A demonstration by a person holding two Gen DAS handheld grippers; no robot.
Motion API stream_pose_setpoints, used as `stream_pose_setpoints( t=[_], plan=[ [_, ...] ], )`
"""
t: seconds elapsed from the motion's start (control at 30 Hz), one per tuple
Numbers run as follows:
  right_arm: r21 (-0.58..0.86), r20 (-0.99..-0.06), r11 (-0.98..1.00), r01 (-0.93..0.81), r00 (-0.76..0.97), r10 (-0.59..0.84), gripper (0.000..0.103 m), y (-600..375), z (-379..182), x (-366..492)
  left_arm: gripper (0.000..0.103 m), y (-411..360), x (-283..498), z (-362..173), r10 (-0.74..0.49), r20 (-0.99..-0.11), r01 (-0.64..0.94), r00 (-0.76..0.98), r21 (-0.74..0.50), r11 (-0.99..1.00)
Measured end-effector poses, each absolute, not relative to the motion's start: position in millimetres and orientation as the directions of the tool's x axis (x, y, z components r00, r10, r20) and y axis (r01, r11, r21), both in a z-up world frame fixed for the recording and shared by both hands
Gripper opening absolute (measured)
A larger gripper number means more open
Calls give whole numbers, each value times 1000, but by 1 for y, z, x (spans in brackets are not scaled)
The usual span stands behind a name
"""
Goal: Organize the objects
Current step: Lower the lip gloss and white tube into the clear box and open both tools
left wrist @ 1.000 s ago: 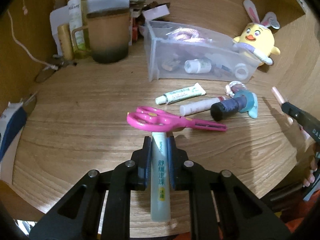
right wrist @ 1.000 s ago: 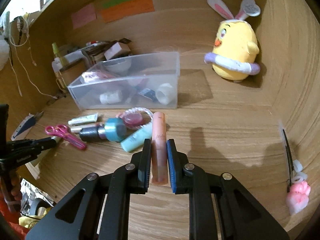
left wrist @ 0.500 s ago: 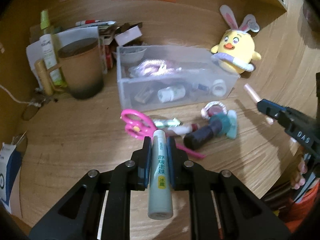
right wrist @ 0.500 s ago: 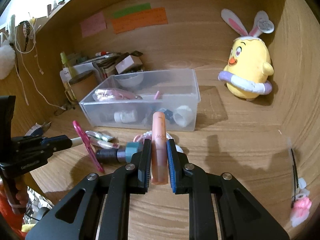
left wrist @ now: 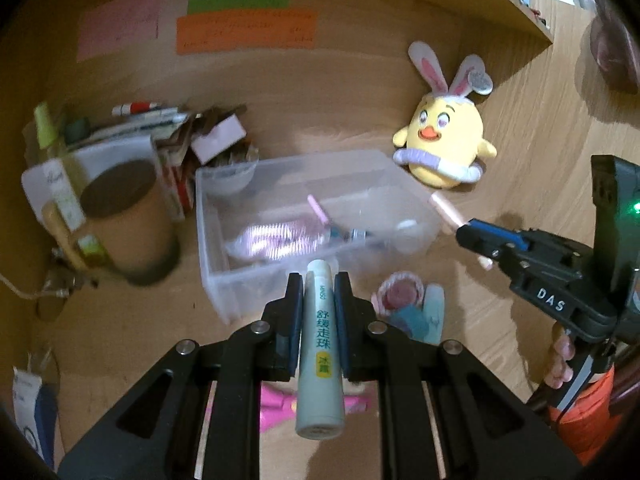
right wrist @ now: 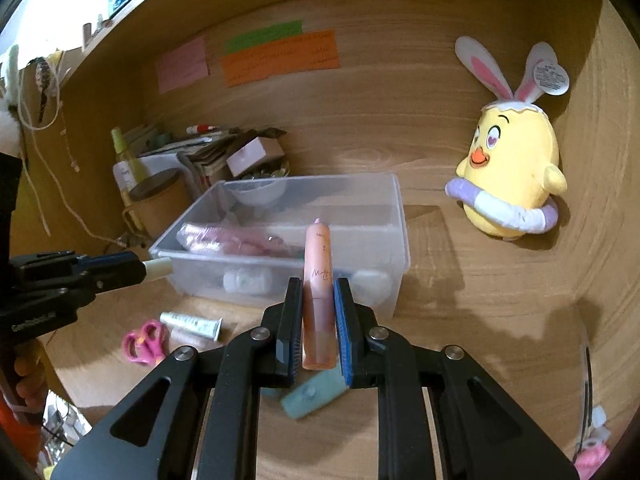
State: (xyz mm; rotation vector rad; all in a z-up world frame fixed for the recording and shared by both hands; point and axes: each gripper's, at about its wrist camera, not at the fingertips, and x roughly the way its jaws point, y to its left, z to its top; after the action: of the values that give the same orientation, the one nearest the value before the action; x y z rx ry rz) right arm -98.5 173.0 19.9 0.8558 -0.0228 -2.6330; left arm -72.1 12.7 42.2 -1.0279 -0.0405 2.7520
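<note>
Pale green tube (left wrist: 321, 344): clamped lengthwise between the narrow fingers of the left gripper (left wrist: 318, 292), cap end forward, held in the air above the table (left wrist: 132, 328), its tip over the near wall of the clear box (left wrist: 218, 216).

Peach tube (right wrist: 317, 292): clamped upright between the narrow fingers of the right gripper (right wrist: 318, 300), held in front of the same box, near its right end.

Clear box: open top, on the table; holds a shiny pink packet (left wrist: 276, 240), a thin pink stick (left wrist: 318, 208) and small bottles, blurred.

Loose on the table before the box: pink scissors (right wrist: 146, 342), a silver tube (right wrist: 192, 323), a teal item (right wrist: 314, 394), a round pink-rimmed case (left wrist: 400, 292).

Left of the box: a brown cup (left wrist: 128, 216), a stack of papers and small cartons (left wrist: 200, 136).

Right of the box: a yellow plush chick with rabbit ears (right wrist: 514, 176), against the back wall.

Back wall: pink, green and orange paper notes (right wrist: 276, 56).
</note>
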Motion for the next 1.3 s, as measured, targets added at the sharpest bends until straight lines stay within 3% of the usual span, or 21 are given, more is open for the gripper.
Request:
stream_pose_setpoints(
  t=[0.4,0.73,0.93,1.13,1.2,1.3],
  plan=[
    [83,-591,-932,353,-735,-332,14,153,34,-158,15,15,-150,50,233,-654,-185,-720,-143,-972],
    [99,-690,-938,332,-656,-305,14,146,4,-205,15,41,-198,17,278,-730,-237,-624,-163,-958],
    [83,-713,-931,356,-631,-305,14,141,-4,-204,15,45,-196,17,293,-727,-275,-621,-148,-950],
    [83,-694,-929,362,-648,-314,22,148,4,-185,37,39,-169,36,286,-693,-290,-662,-115,-950],
    [75,-684,-930,361,-660,-311,26,150,7,-176,52,34,-154,43,276,-675,-286,-684,-100,-953],
    [64,-670,-931,359,-675,-307,31,155,11,-158,66,24,-132,46,246,-658,-268,-712,-70,-961]
  ],
)
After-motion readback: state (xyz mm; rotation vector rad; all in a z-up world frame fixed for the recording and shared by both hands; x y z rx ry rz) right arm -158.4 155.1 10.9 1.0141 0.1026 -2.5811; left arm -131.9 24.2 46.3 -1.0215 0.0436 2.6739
